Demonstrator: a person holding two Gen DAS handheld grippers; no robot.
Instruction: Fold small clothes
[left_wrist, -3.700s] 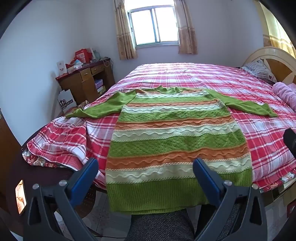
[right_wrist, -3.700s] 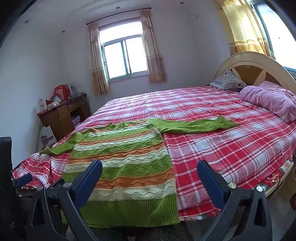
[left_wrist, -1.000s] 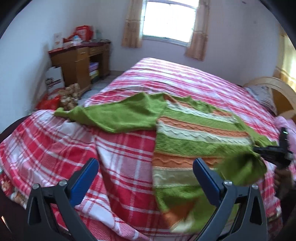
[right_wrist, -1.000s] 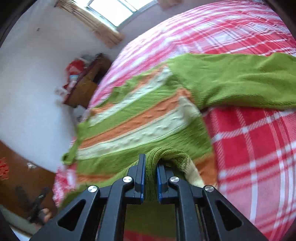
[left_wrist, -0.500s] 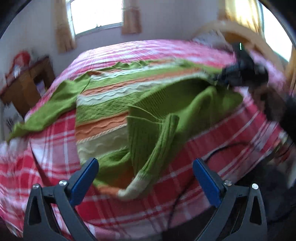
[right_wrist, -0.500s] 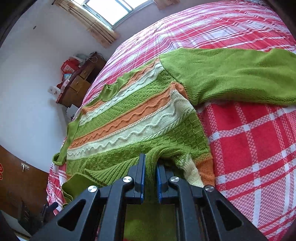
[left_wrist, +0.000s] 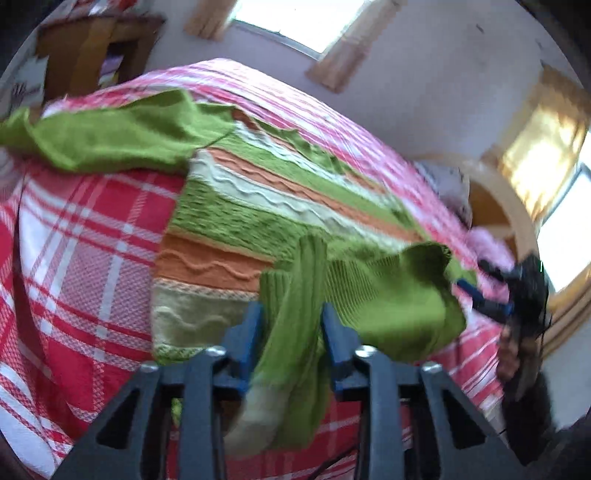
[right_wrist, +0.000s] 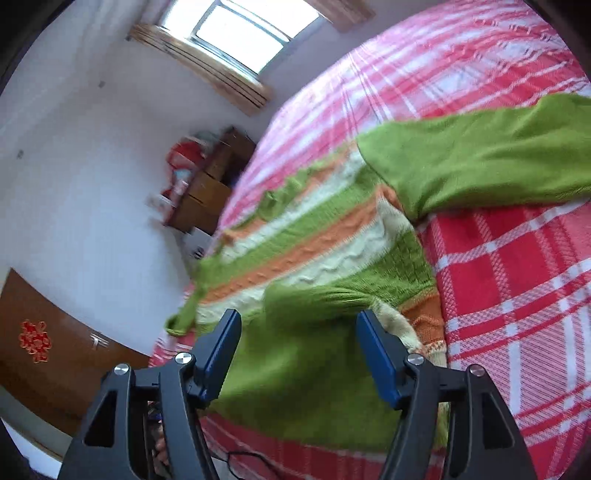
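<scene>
While the right gripper (right_wrist: 297, 354) has just opened, releasing the sweater's (left_wrist: 258, 206) hem at six o'clock on the bed (left_wrist: 85, 236), the left gripper (left_wrist: 291, 332) is closing around a hem ridge, contact unclear; folding continues.

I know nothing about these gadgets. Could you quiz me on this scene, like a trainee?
1. True or false: the sweater lies on a bare wooden floor.
2. Which gripper's fingers pinch the ribbed hem: A left gripper, B right gripper?
3. Fill in: the sleeves are ___ in colour.
Key: 1 false, on the red plaid bedspread. 2 A; its fingers have just been closing on it, the right's opening, pinching nothing. 3 green.
</scene>
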